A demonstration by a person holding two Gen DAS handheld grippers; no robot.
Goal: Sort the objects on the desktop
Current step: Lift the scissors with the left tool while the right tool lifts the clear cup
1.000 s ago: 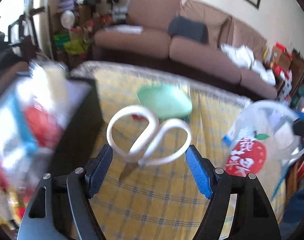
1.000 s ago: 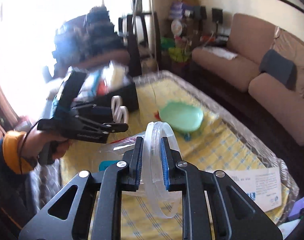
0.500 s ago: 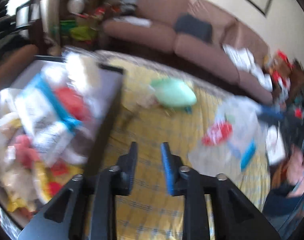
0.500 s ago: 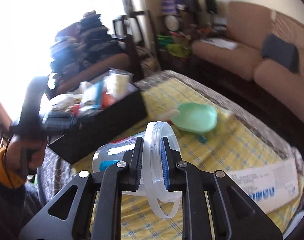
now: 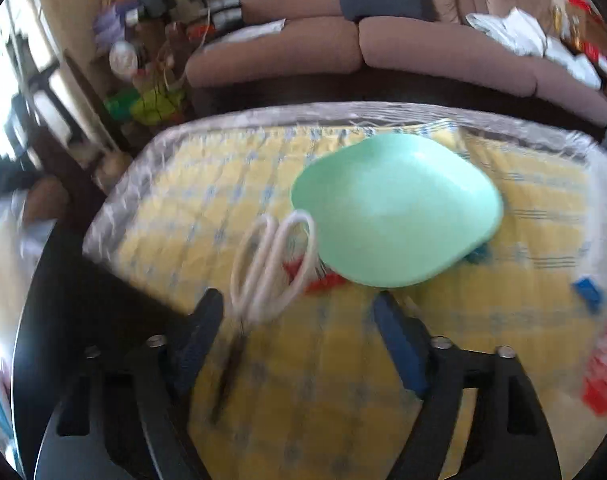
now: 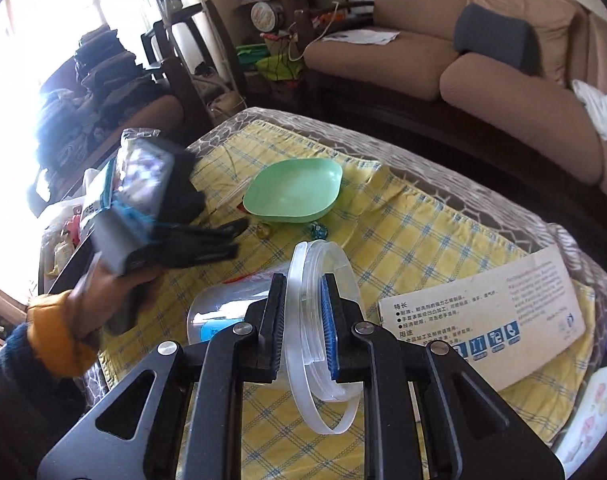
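Now my table's [image 6: 387,216] yellow checked cloth, flat printed cardboard box [image 6: 483,316] by its right edge, smooth mint squarish plate [image 5: 395,208] toward the far edge, my right gripper [image 6: 303,332] clamped on a clear plastic jar's [image 6: 323,320] rim, white-looped scissors [image 5: 263,268] lying between my left gripper's [image 5: 299,340] just-widened, parted jaws, untouched.

Daylight floods in from a window [image 6: 43,60] up and left of the right gripper's jaws, blown out to plain white glare, while the sofa [image 6: 483,60] beyond them sits in softer, even light. The left wrist view is smeared by motion blur: the scissors [image 5: 271,264] just ahead of its jaws and the yellow cloth [image 5: 343,360] beneath them streak. Both fisheye views bend straight edges and darken to black at the corners.
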